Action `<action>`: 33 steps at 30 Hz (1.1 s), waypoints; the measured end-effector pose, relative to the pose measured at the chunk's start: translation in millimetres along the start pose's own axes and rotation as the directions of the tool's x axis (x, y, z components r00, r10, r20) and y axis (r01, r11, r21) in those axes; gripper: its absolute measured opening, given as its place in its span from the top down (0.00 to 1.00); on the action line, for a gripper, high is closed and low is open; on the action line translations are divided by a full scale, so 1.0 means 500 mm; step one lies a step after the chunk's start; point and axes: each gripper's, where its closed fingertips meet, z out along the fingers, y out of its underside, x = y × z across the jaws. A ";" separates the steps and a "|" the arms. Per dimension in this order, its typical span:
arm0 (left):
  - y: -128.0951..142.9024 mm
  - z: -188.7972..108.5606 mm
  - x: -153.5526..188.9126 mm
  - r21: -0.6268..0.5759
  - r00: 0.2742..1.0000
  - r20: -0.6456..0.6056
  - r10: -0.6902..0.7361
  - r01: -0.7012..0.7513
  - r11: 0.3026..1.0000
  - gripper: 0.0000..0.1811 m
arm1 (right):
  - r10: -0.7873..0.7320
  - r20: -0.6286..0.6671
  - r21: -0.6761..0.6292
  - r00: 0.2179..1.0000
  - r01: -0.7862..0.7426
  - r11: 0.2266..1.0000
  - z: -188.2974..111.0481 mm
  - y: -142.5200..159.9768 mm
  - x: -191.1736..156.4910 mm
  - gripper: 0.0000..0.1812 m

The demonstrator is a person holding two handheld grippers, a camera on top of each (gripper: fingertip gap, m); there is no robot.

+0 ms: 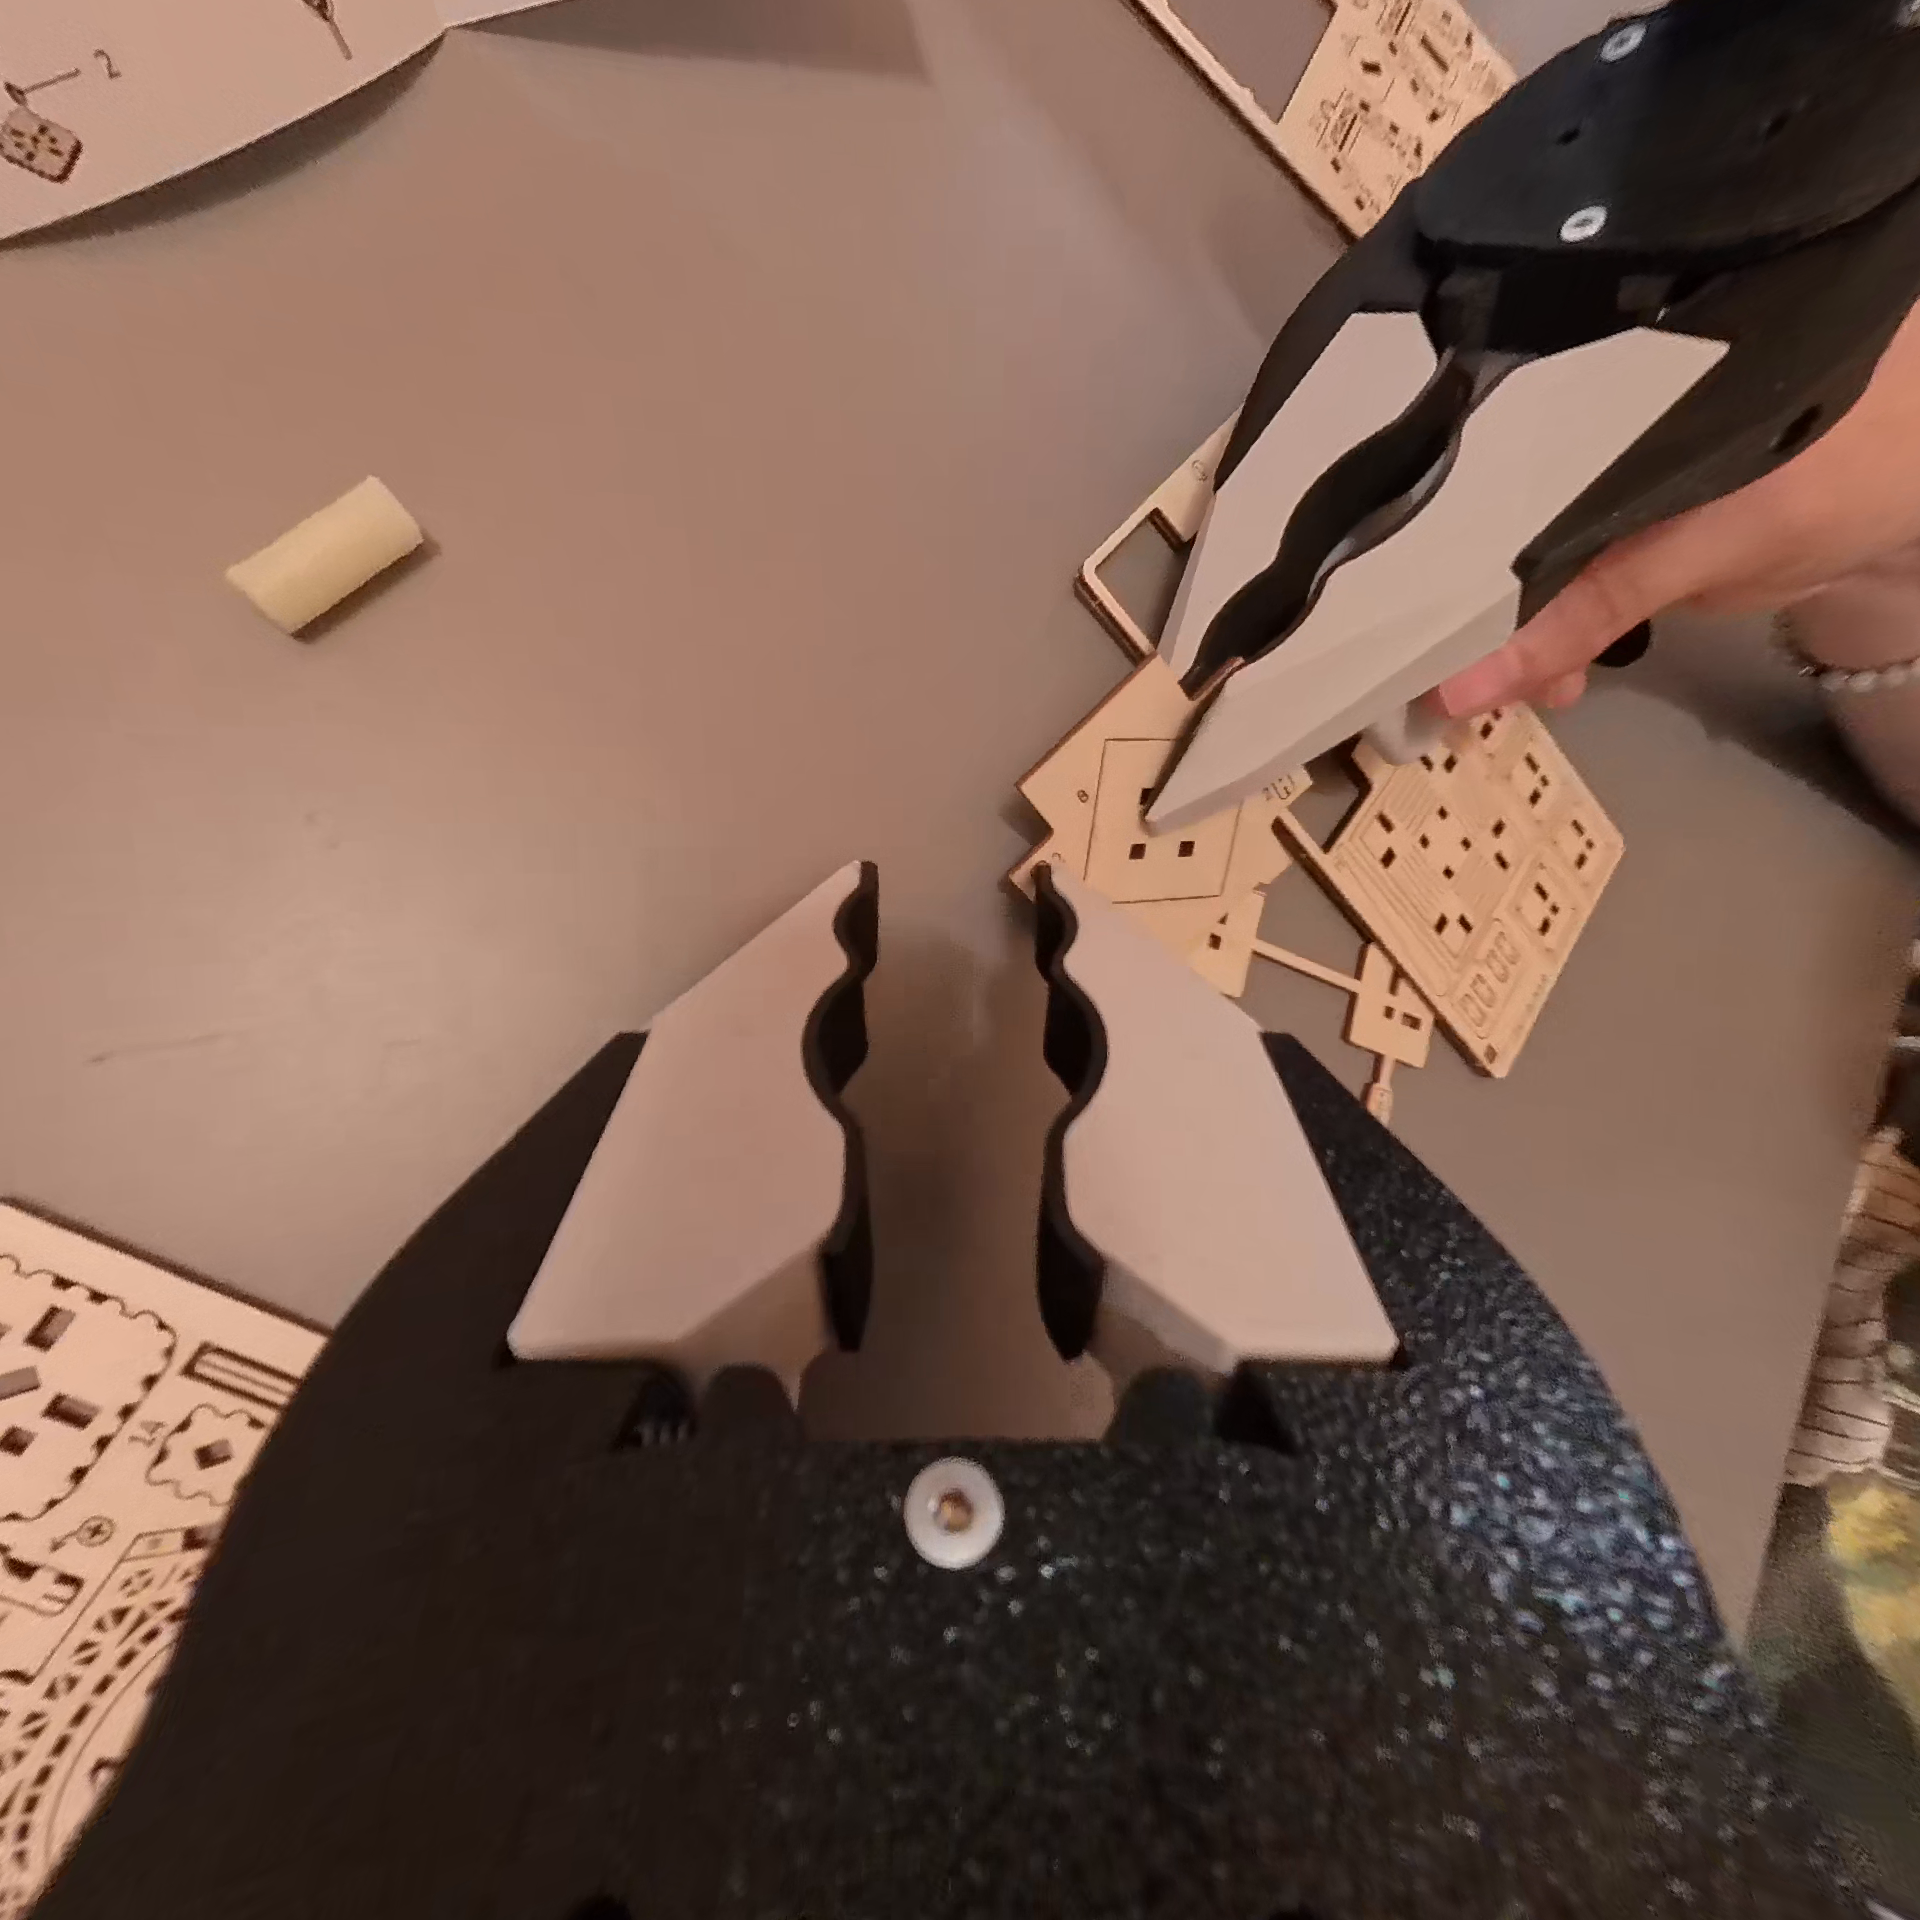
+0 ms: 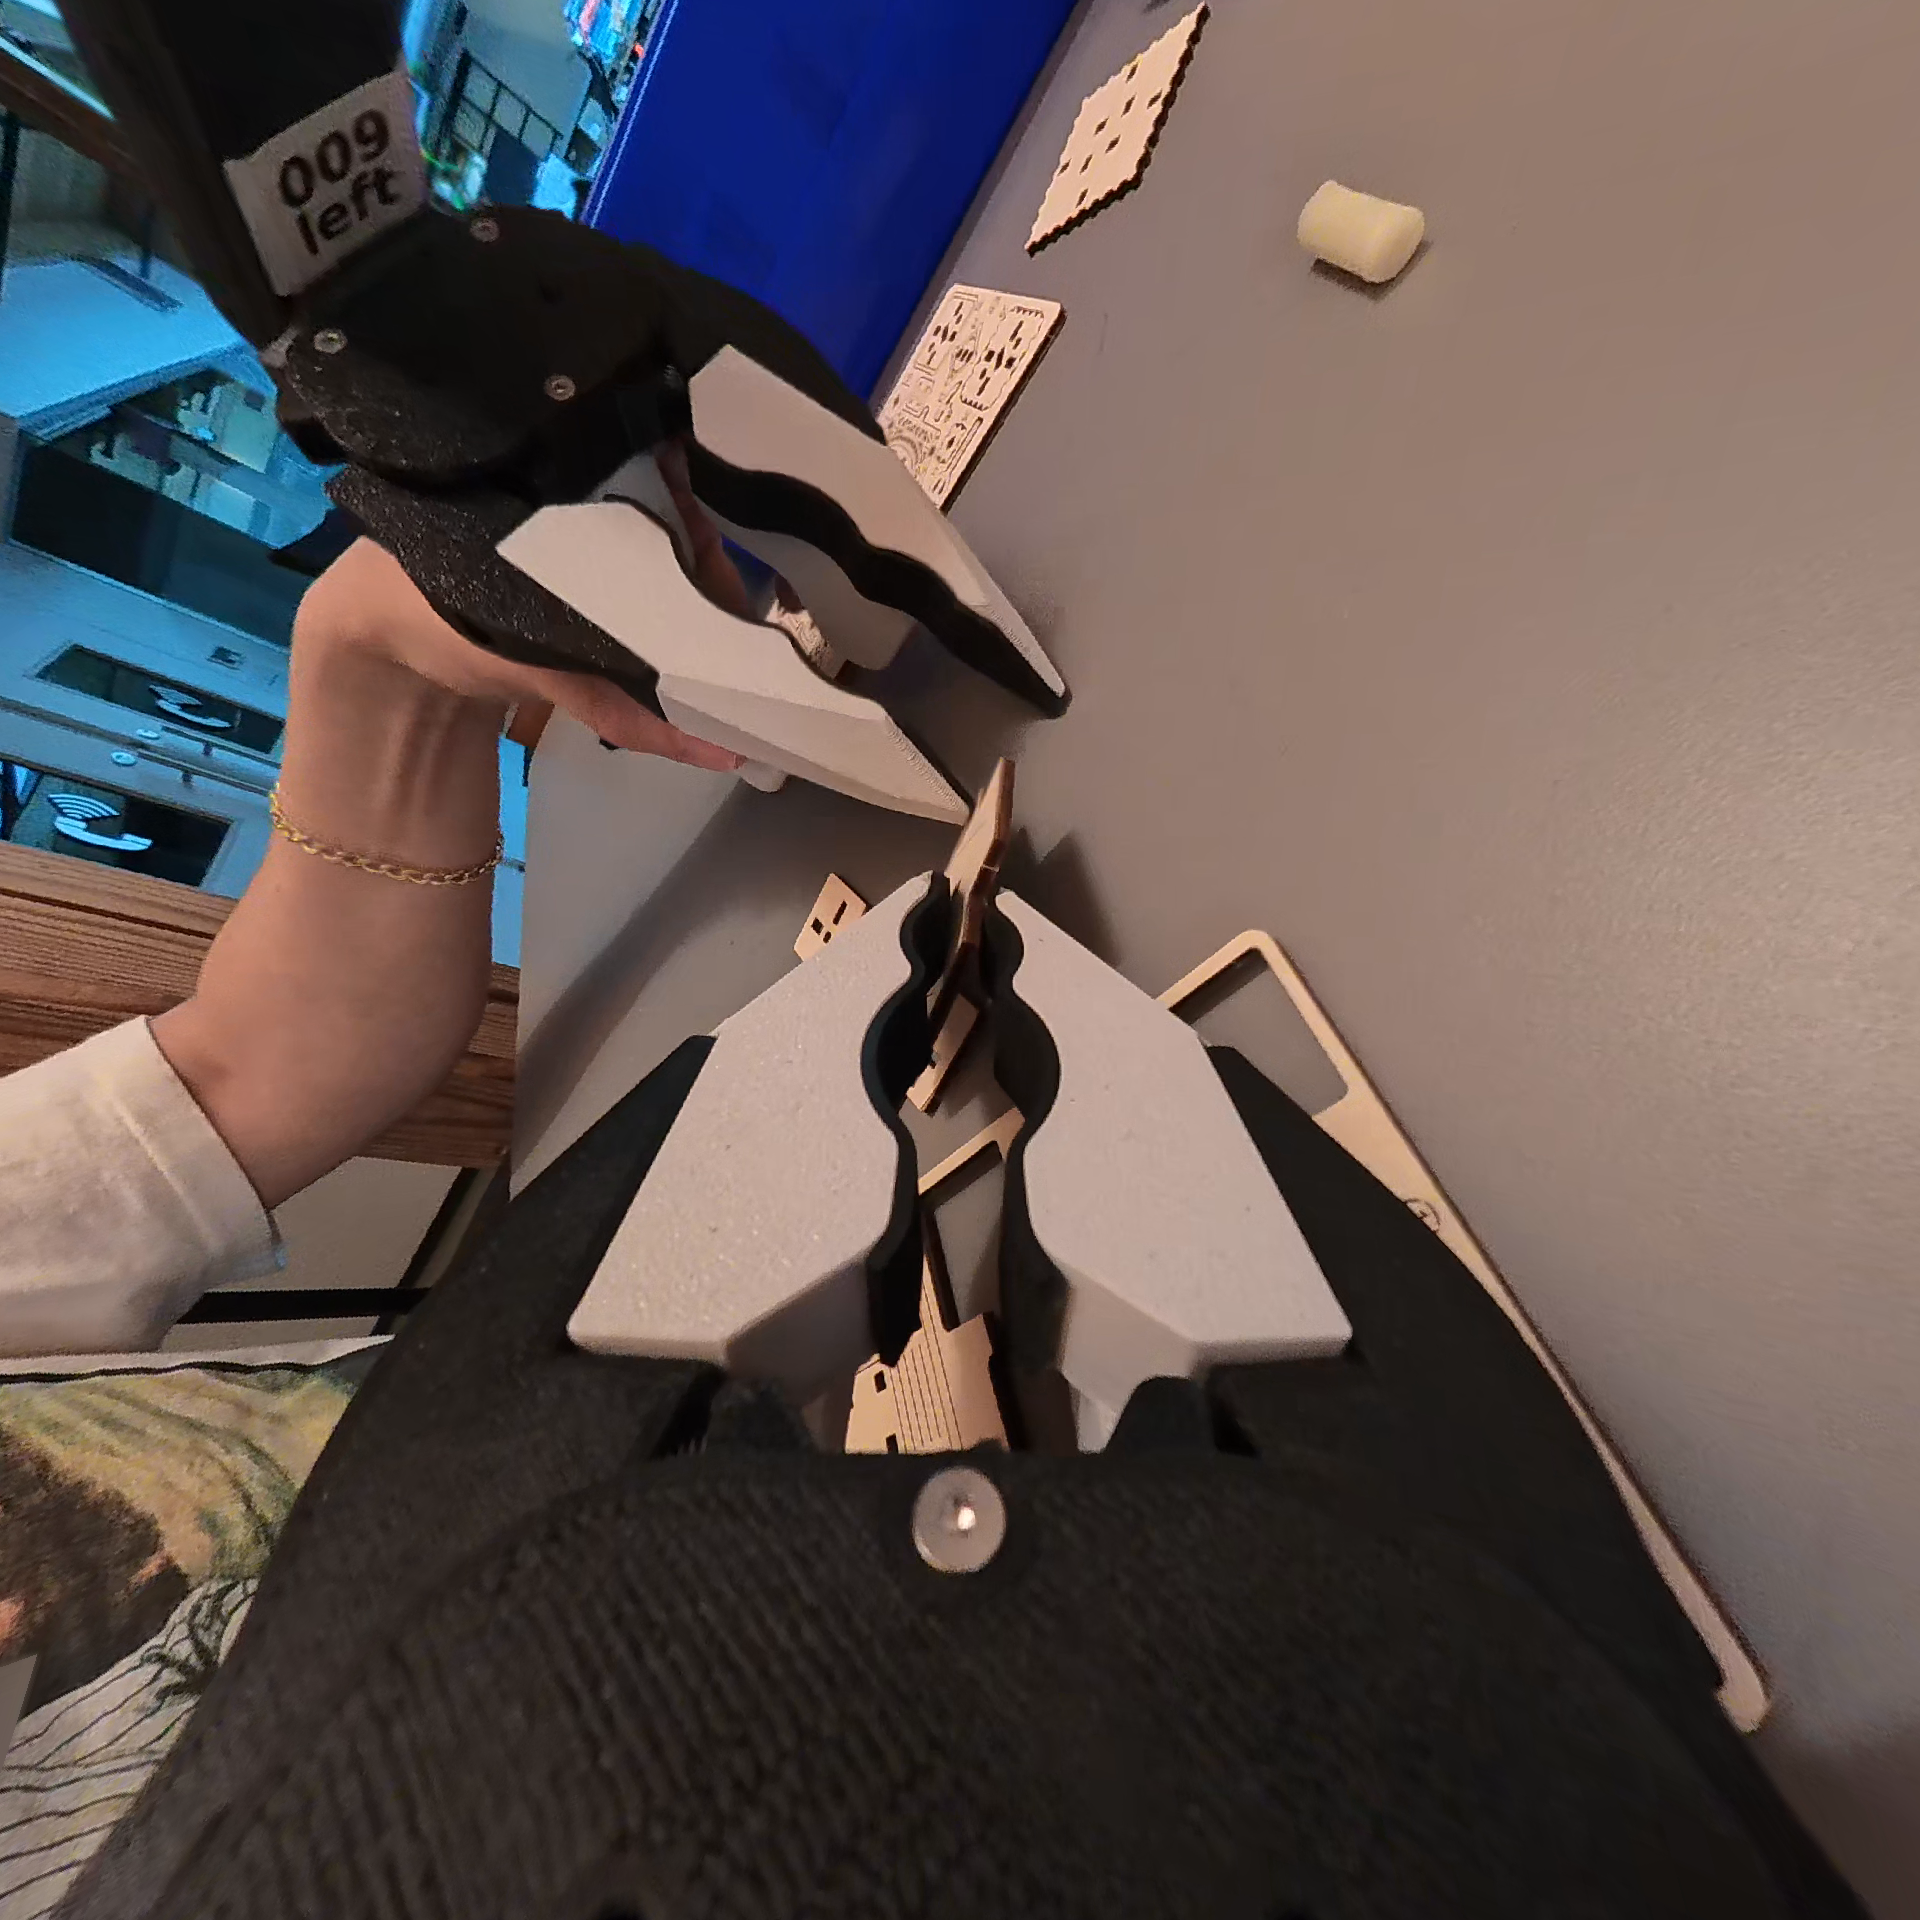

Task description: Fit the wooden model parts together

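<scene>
The right claw (image 2: 961, 914) is clamping a thin wooden piece (image 2: 977, 862) edge-on between its tips, just above the grey table (image 2: 1455, 727), and only its own camera is showing that grip. The left claw (image 1: 956, 883) is hanging with jaws apart and nothing in them, and its view is catching the flat cutout sheet (image 1: 1475, 914) lying under the right claw.

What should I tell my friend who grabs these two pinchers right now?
Right gripper: shut on a wooden piece, held on edge above the grey table.
Left gripper: open and empty, close beside that piece.
More wooden sheets lie under the right gripper; a pale wax block lies apart.
Done: one piece picked up.
Left: nothing looks joined yet; probably grip a mating part with the left gripper and press the two together.
</scene>
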 end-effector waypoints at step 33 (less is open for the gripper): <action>-0.021 -0.070 0.116 0.295 0.925 -0.367 0.094 0.020 0.955 0.99 | -0.164 0.258 0.165 0.952 0.124 0.979 -0.048 -0.033 -0.088 1.00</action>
